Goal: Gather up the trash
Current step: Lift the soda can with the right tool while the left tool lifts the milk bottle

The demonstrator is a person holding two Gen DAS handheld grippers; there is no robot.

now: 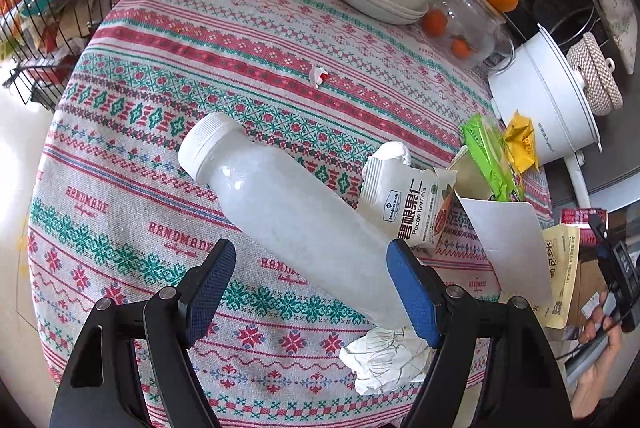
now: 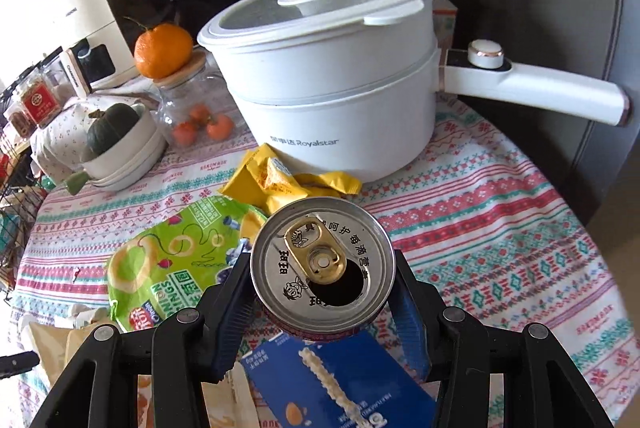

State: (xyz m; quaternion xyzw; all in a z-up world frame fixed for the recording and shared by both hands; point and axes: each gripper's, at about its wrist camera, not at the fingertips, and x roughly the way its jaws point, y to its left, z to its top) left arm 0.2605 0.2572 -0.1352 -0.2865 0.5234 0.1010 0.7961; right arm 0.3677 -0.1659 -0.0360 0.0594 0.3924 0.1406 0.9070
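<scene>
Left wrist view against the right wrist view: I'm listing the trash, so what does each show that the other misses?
Only the left wrist view shows the white bottle lying between the open left gripper, a pecan packet and crumpled paper. Only the right shows the right gripper shut on an opened can and a blue packet. Both show the green snack bag, yellow wrapper and white pot.

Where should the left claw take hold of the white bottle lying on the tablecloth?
Take the white bottle across its straight body near the base, from above. It lies on its side, cap pointing away, and the open left claw already straddles that end. The body is even there; the cap end narrows, and the crumpled paper sits beside the base.
</scene>
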